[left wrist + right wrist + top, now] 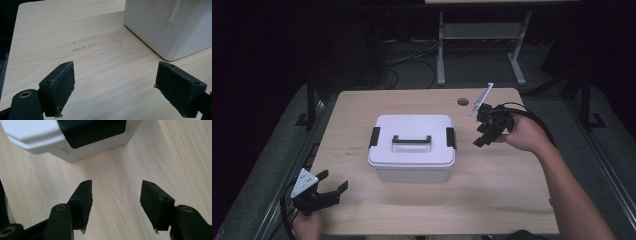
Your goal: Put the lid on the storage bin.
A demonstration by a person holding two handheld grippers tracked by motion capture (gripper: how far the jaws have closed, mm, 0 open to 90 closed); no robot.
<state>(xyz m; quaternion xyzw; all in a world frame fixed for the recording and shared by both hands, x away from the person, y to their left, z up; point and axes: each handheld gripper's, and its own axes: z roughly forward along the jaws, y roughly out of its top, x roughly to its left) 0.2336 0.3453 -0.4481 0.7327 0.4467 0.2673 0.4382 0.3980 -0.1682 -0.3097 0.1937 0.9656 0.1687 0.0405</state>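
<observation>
The right gripper (482, 134), jaws apart, hovers at three o'clock of the white latched storage box (412, 145), while the left gripper (332, 184), also spread, waits at seven o'clock.

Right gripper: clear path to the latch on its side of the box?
Probably yes. The right gripper is open and apart from the box, aimed at the black latch on that end. Bare table lies between the jaws and the latch.
</observation>
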